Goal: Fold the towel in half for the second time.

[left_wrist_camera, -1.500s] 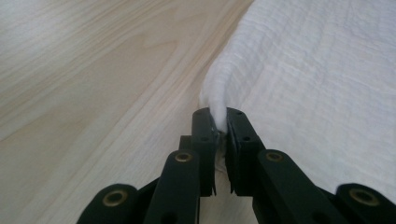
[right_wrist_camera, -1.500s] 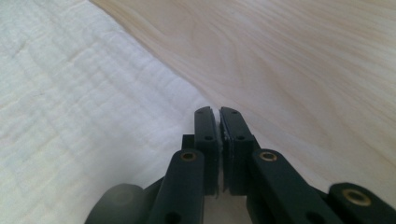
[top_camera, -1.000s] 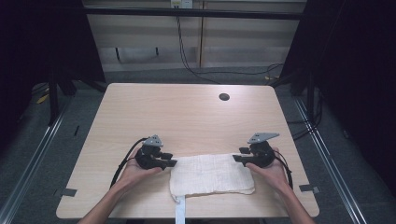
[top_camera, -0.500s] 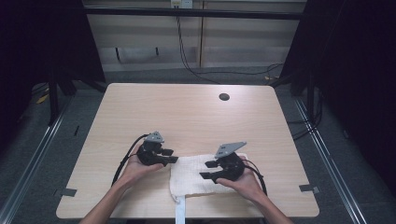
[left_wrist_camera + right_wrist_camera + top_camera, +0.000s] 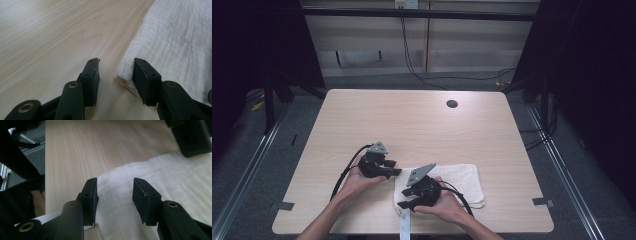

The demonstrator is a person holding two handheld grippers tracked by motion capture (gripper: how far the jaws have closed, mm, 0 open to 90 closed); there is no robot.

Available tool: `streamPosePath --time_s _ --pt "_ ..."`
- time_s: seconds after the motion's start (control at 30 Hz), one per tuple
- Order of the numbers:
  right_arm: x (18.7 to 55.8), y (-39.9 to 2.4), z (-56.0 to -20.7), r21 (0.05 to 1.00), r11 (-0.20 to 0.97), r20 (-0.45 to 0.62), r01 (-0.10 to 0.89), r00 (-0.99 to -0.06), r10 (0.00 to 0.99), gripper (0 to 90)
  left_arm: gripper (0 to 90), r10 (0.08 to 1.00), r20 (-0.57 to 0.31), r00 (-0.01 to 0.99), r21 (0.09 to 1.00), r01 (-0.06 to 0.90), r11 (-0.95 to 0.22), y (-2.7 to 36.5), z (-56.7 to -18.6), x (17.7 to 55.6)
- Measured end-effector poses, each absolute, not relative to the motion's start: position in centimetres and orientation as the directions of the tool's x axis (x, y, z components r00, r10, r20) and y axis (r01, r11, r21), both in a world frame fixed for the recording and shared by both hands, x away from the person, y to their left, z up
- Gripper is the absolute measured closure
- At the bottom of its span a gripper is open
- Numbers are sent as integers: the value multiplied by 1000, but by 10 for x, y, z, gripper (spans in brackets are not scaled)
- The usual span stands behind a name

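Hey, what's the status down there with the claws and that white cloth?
Left claw open at cloth corner. Right claw open over the cloth, gripping nothing. Cloth folded, flat on table. Nothing in the way.

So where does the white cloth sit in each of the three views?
High view: the white cloth lies near the table's front edge, right of centre, under the right gripper.
Left gripper view: right side of the picture, its folded corner between the open jaws.
Right gripper view: centre and right, beneath the open jaws.
Shared landmark: the pale wood tabletop.
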State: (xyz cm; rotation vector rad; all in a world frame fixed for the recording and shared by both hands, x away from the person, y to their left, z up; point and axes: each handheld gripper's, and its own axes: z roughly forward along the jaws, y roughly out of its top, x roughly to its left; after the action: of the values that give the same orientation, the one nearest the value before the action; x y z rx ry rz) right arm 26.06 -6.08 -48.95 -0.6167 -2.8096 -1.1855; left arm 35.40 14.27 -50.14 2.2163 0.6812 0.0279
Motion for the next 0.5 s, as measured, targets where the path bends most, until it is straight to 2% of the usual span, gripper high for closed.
streamPosePath --time_s 0.23,0.4,0.5 --pt "252 -51 -495 673 661 144 332 -935 323 509 566 480 -189 857 704 459 -543 141 -501 352" --pt "244 -48 -496 679 690 44 252 -952 304 513 565 484 -203 851 701 471 -535 142 -501 353" --pt "242 -46 -495 669 702 22 244 -951 309 515 565 489 -182 853 702 462 -543 141 -501 351"
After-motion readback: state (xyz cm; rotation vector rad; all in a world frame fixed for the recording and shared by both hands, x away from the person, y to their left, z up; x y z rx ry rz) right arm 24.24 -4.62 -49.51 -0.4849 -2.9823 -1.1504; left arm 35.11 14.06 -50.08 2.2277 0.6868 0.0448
